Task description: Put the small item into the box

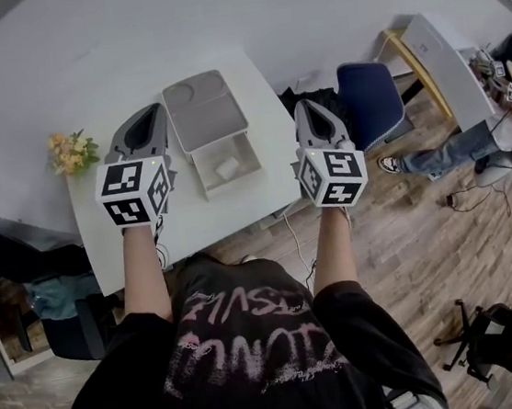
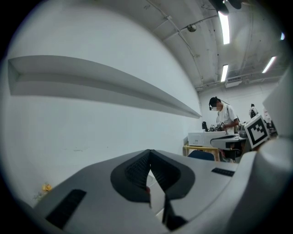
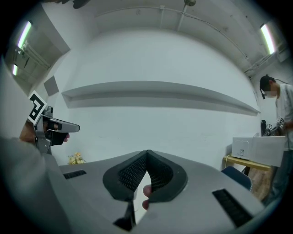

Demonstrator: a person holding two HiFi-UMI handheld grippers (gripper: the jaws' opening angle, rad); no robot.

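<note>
Placement step apparently complete: small item (image 1: 227,167) seems to lie inside the open box (image 1: 252,153) on the bench (image 1: 198,224). Left gripper (image 1: 146,127) and right gripper (image 1: 314,119) flank it, jaws pressed together, empty. Next: probably closing the lid (image 1: 203,111).

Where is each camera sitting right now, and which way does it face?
Head view: on the person's head, facing steeply down at the table and the open box with the small item inside; shows both arms, left gripper, right gripper.
Left gripper view: rides the left gripper, looking along its shut jaws toward the wall shelf; right gripper at the right edge.
Right gripper view: rides the right gripper, along its shut jaws toward the same shelf; left gripper at left.
Shared: the yellow flowers show in all three.
</note>
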